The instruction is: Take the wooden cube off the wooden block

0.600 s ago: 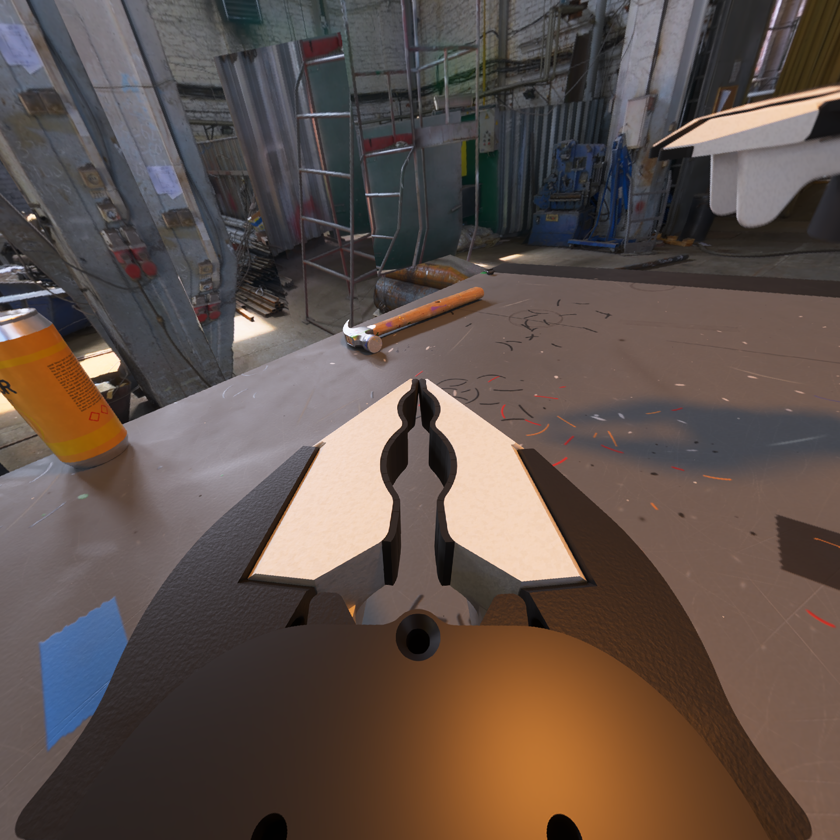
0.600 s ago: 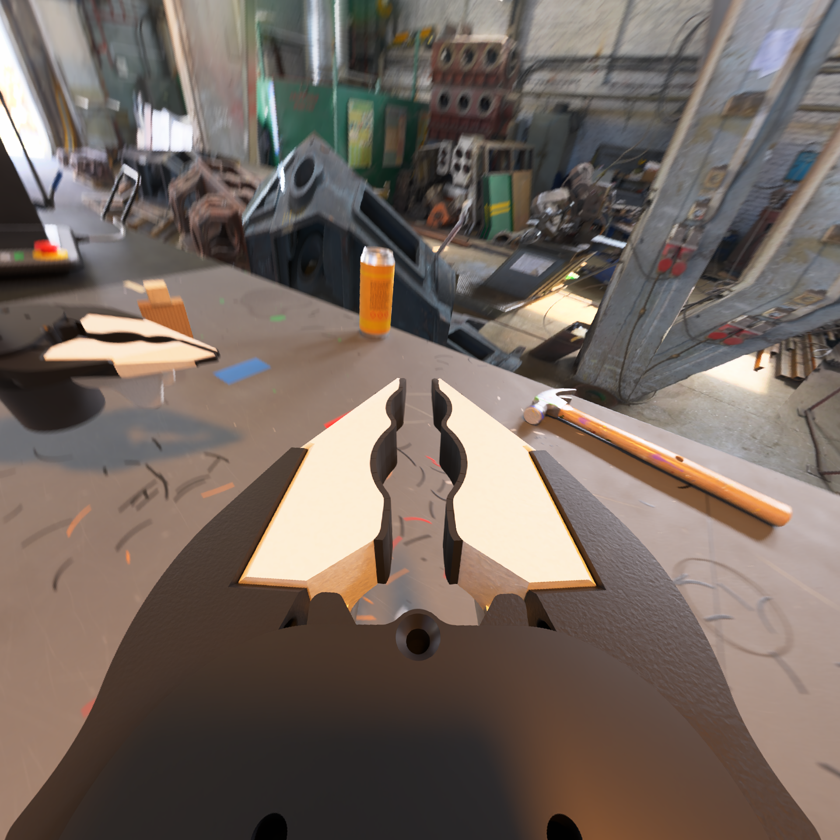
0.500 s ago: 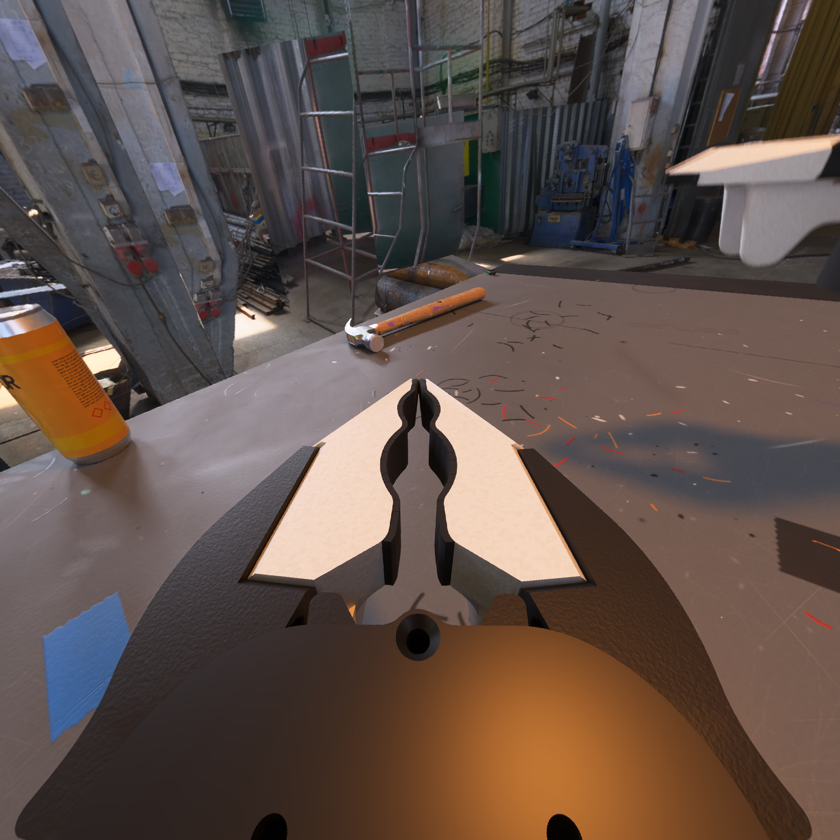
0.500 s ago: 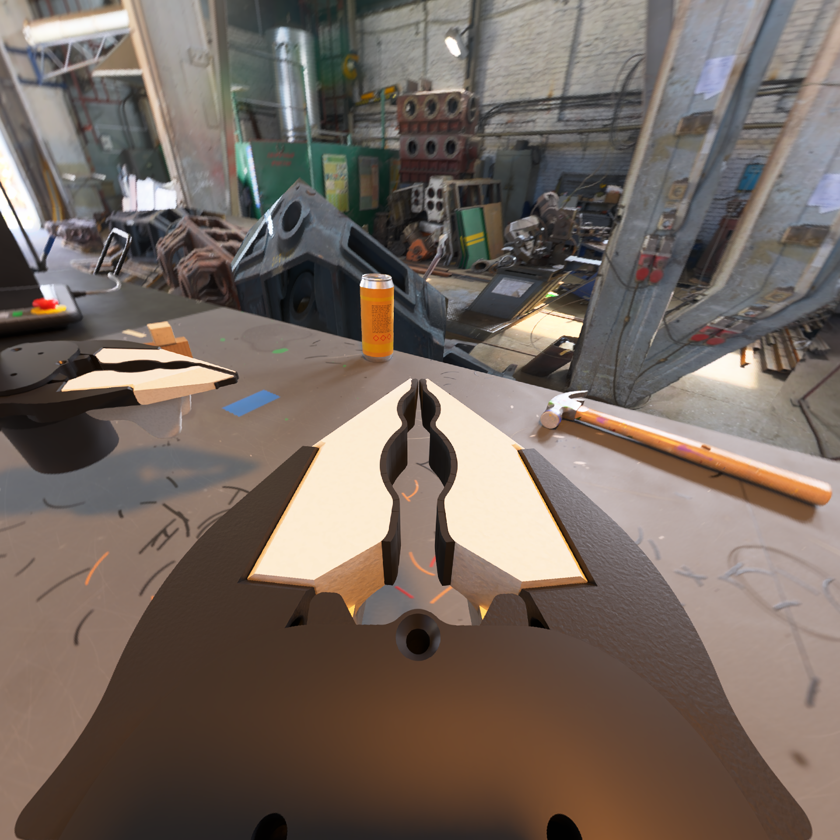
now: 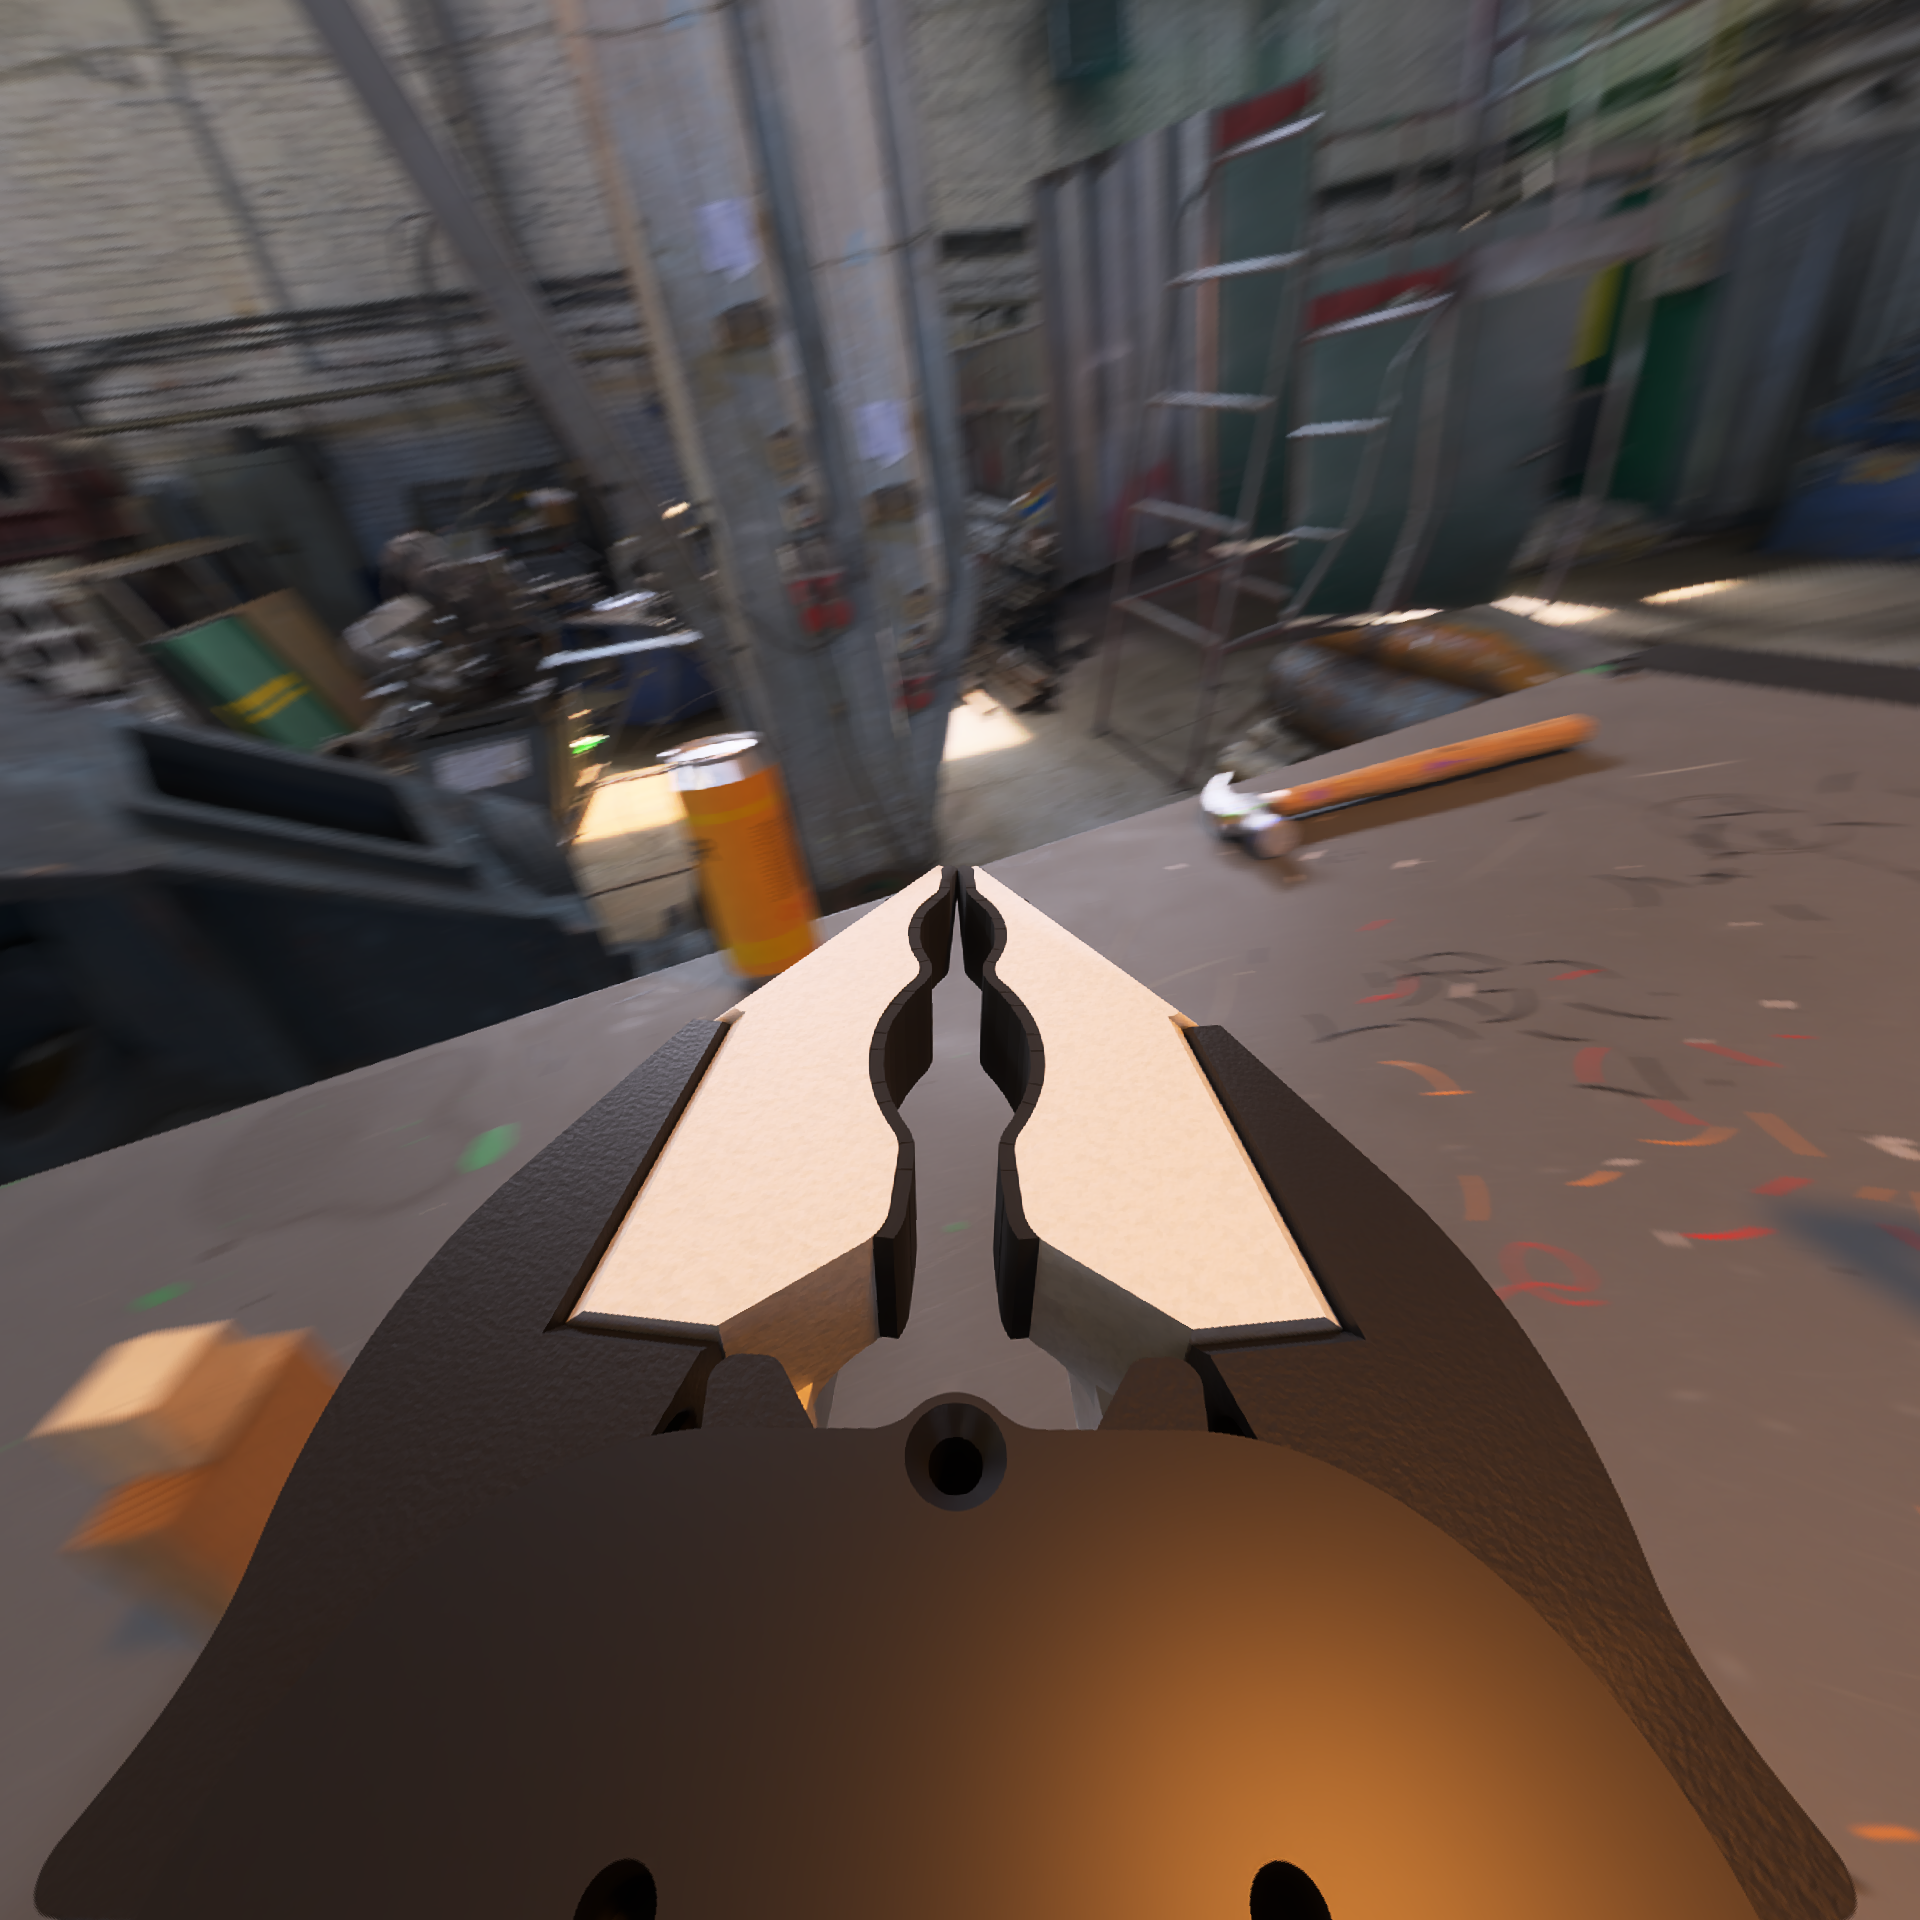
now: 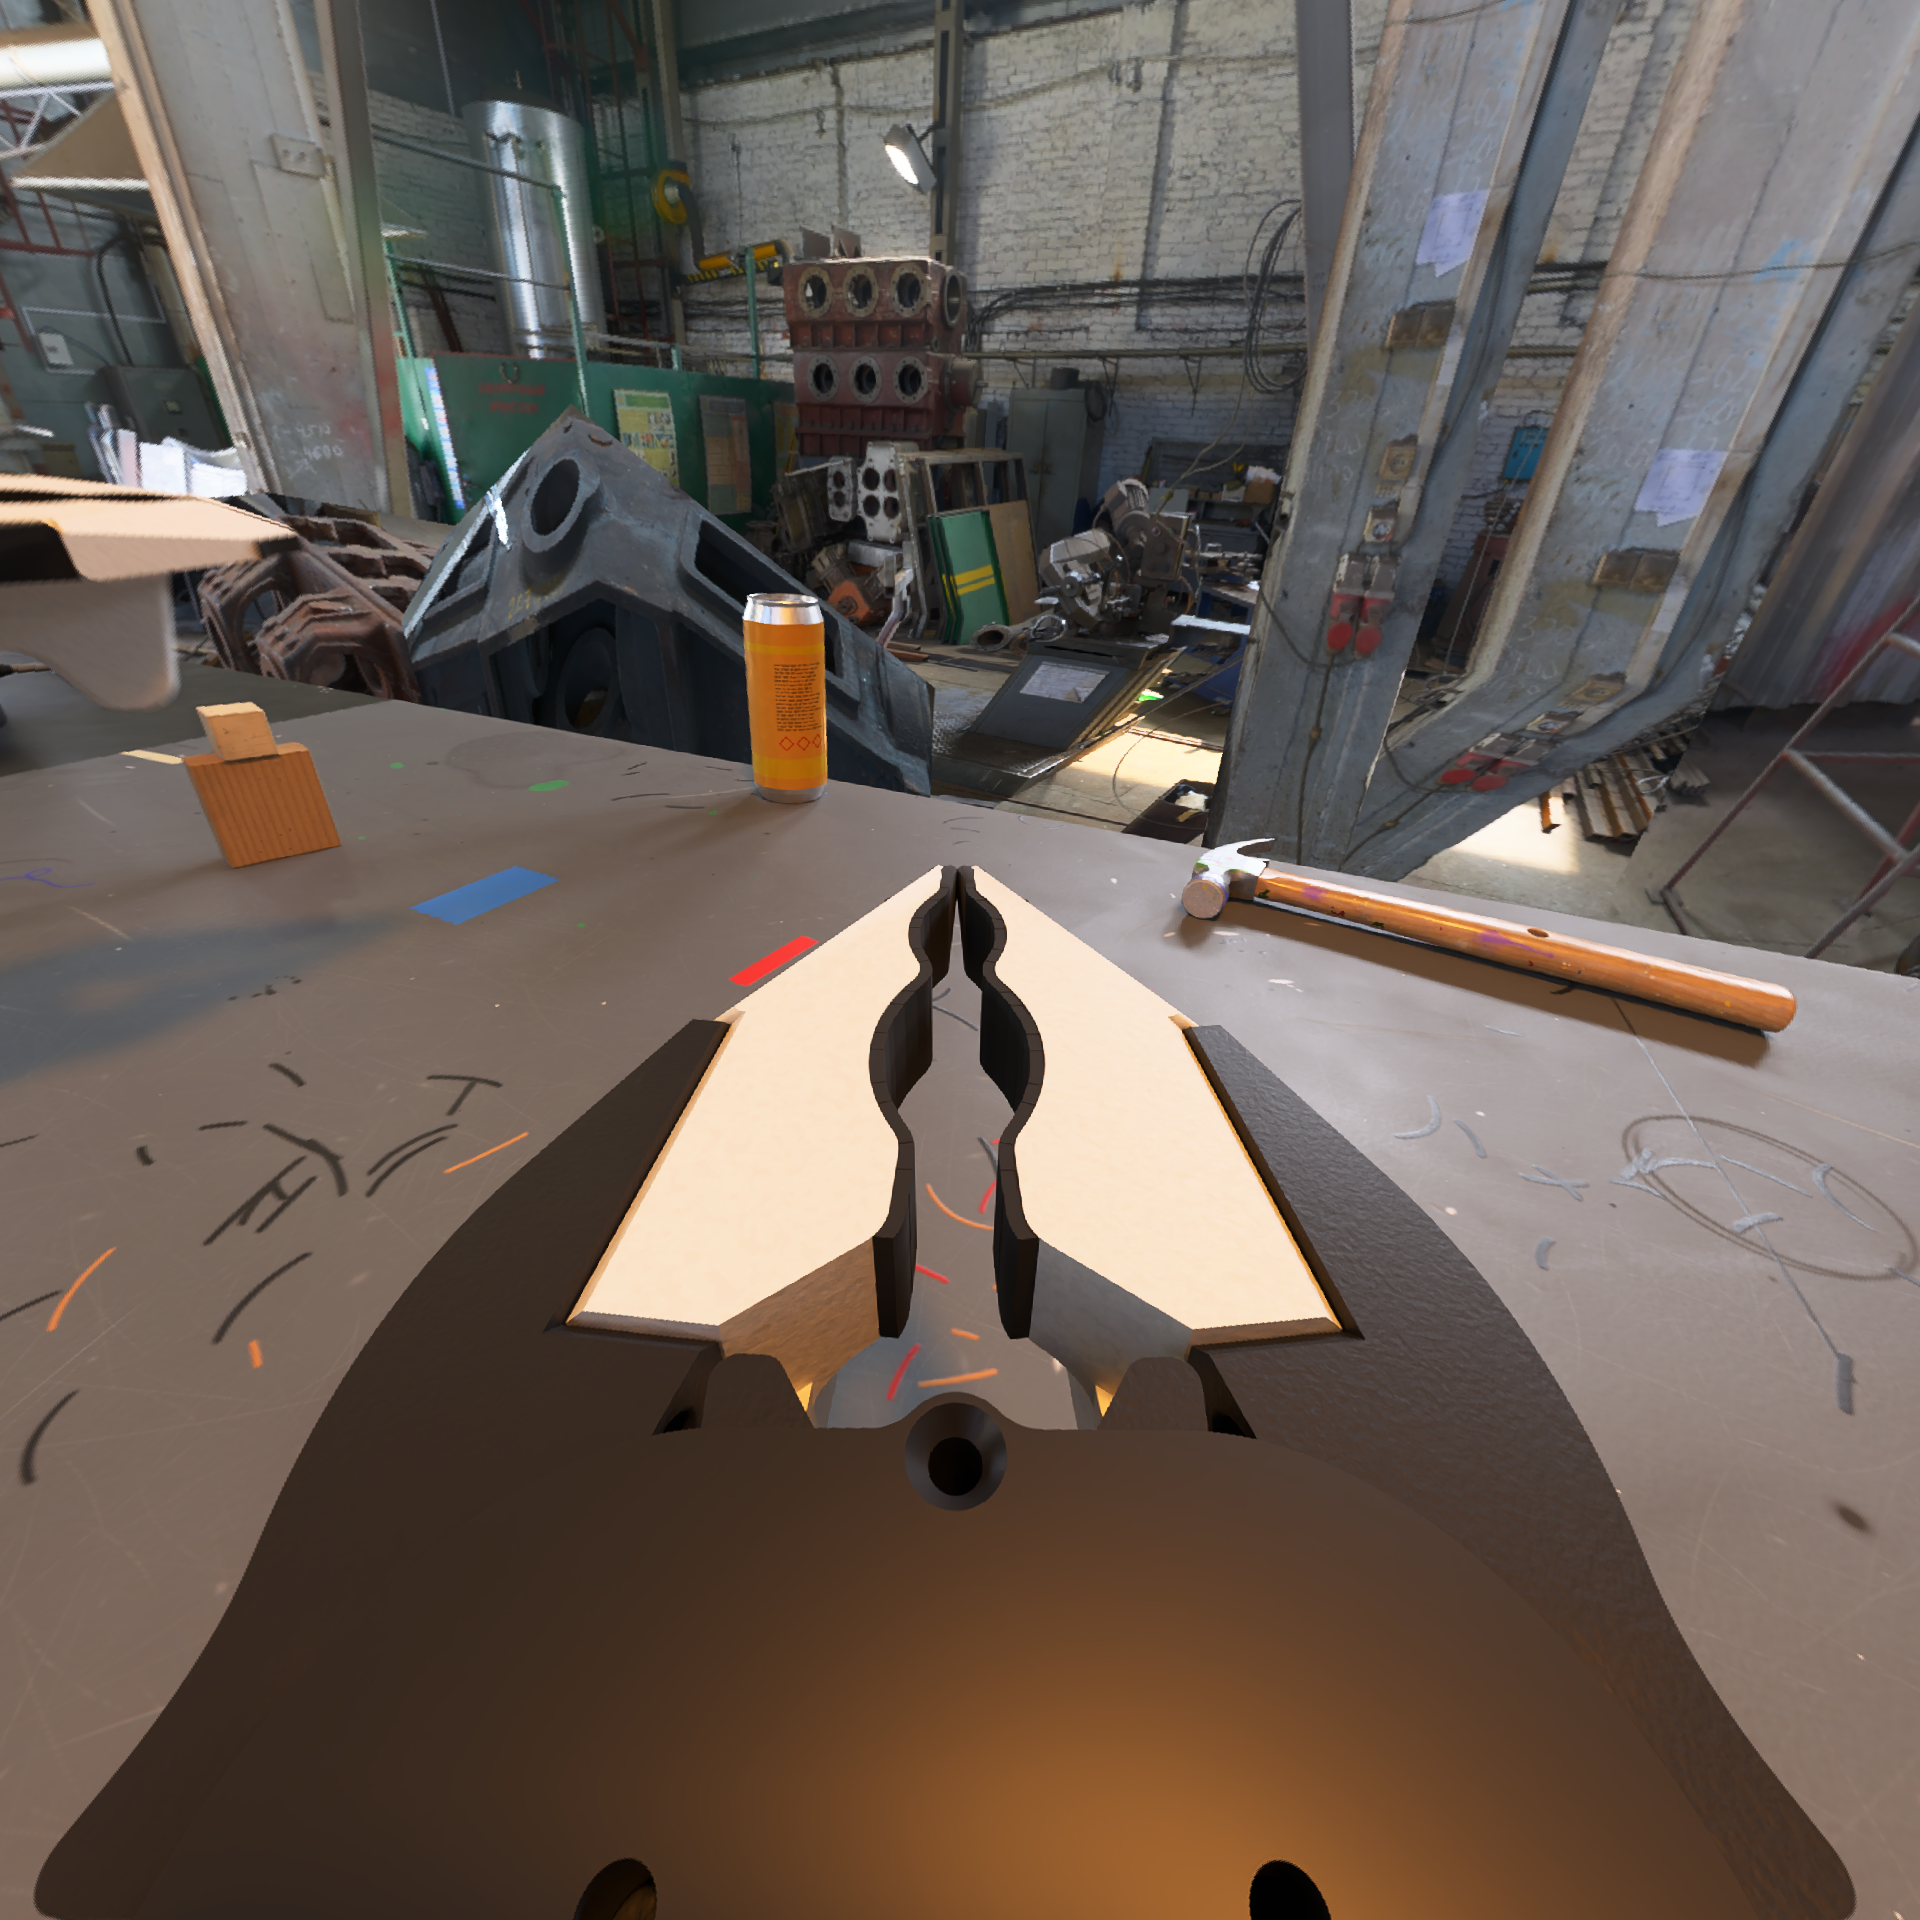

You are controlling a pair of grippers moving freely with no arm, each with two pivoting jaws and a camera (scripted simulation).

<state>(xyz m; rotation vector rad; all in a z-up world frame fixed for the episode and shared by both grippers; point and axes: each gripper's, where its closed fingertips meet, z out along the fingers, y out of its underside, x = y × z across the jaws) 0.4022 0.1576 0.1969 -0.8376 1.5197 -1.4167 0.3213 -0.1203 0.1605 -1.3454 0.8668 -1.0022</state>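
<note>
Two grippers, left (image 5: pixel 954 878) and right (image 6: pixel 954 878), hover clenched and empty over a scuffed brown counter (image 6: pixel 1455 1195). At the right view's upper left, one wooden cube (image 6: pixel 238 728) sits atop one wooden block (image 6: pixel 265 802); farther off stand one orange can (image 6: pixel 785 697) and one hammer (image 6: pixel 1486 932), a cluttered workshop behind.

Left claw (image 5: pixel 954 883) closed with fingertips touching, holding nothing, pointing toward 12 o'clock, right claw (image 6: pixel 954 883) likewise closed and holding nothing, left claw's tip also visible at 10 o'clock in the right wrist view
</note>
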